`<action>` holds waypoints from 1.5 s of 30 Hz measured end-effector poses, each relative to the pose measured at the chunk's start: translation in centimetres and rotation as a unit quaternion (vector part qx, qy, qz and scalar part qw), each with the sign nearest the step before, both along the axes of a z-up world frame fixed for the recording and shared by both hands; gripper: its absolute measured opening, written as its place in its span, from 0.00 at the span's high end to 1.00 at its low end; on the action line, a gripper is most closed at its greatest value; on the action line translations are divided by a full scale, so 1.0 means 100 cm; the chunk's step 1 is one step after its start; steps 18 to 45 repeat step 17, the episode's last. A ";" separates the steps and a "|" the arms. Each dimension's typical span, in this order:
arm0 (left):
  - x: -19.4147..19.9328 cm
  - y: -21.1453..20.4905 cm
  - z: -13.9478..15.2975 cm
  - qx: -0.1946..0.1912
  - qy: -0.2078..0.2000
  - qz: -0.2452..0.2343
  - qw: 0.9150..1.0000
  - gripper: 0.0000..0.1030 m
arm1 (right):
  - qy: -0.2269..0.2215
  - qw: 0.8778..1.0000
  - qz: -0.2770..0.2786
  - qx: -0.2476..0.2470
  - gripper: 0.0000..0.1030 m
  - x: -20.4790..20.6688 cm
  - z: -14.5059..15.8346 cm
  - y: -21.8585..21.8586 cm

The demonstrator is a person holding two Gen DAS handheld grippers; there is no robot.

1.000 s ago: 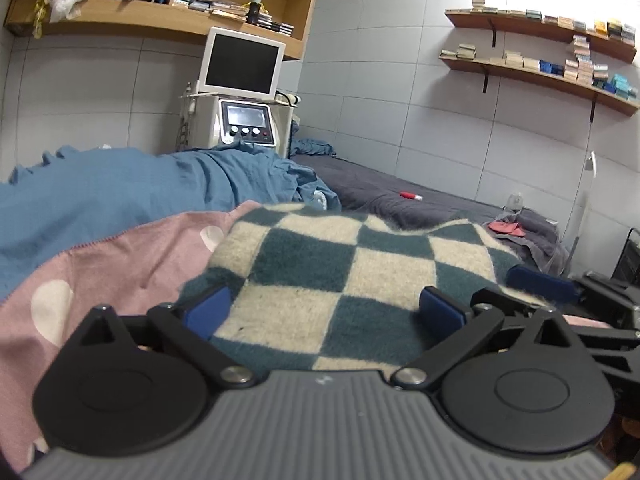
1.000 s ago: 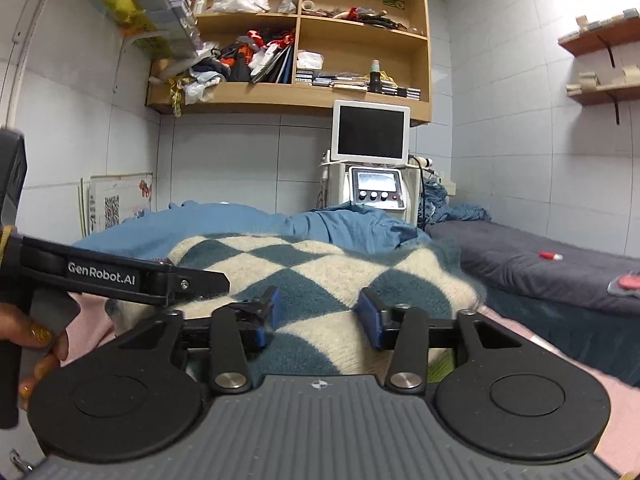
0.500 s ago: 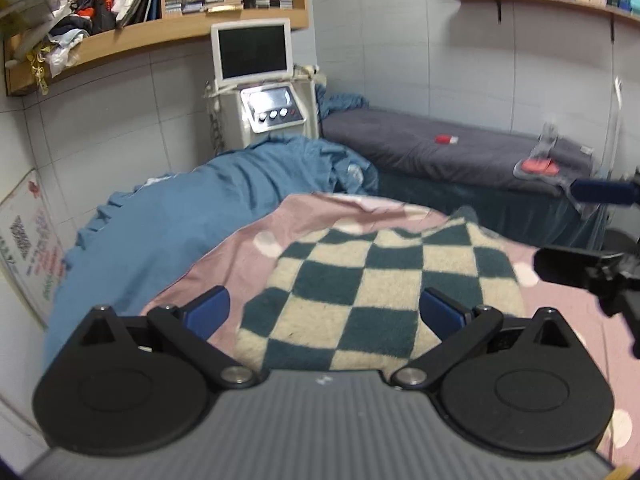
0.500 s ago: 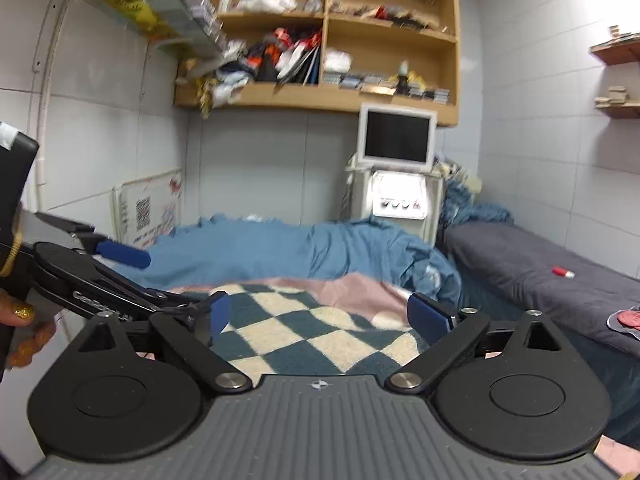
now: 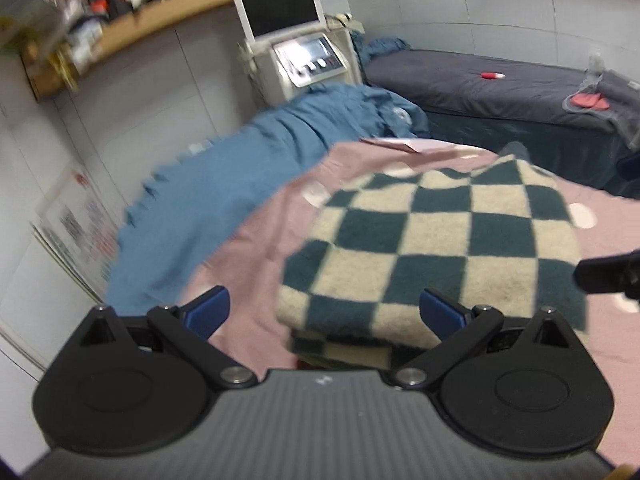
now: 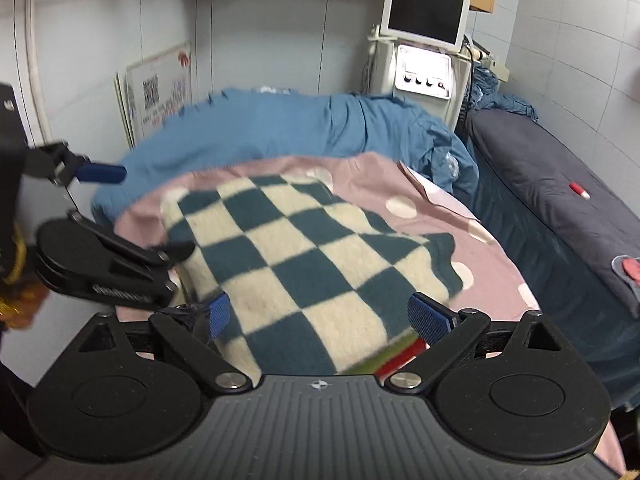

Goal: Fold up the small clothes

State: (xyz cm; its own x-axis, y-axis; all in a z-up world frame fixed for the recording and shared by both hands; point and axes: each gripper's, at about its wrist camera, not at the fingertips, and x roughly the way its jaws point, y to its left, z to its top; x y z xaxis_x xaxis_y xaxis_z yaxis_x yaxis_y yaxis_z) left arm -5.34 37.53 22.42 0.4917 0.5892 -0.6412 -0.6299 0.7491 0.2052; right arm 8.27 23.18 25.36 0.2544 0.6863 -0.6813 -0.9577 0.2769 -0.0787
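Landmark: checkered cloth, dark green + cream squares. It lies on the pink dotted sheet, folded over itself. A 2nd layer shows under its near edge.

Far left of cloth: blue blanket, bunched up. Prob pushed there to leave a flat spot for folding.

Left gripper: fingers wide apart, holding nothing. It hangs just above + a bit left of the cloth's near edge. One blue pad is over pink sheet, the other over cloth.

Cloth edges: near edge is thick + rounded, looks like the fold line. Far edge is wavy, w/ a small bump at the far right corner. Sides don't look fully lined up, I think.

Right gripper: fingers wide apart too, nothing in them. It hangs over the cloth's near edge, pads on each side of it. A red + green bit peeks out under the cloth here; can't tell what it is.

Why both open: my guess, the fold is laid down + both let go.

Room to move: pink sheet is bare left, right + behind the cloth, so lots of space. Grippers are close to each other, could bump.

Far right of cloth: dark grey bed, well apart. Small red thing on it.
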 end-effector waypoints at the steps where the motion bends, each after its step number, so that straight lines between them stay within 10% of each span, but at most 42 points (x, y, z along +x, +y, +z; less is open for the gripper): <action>1: -0.001 0.003 -0.001 -0.014 -0.006 -0.002 1.000 0.00 | -0.001 1.000 0.000 -0.011 0.00 0.000 -0.001 0.001; 17: -0.001 0.001 -0.002 -0.010 -0.009 -0.008 1.000 0.00 | -0.023 0.995 0.000 -0.095 0.00 -0.003 -0.011 0.019; 45: -0.001 0.001 -0.002 -0.010 -0.009 -0.008 1.000 0.00 | -0.023 0.995 0.000 -0.095 0.00 -0.003 -0.011 0.019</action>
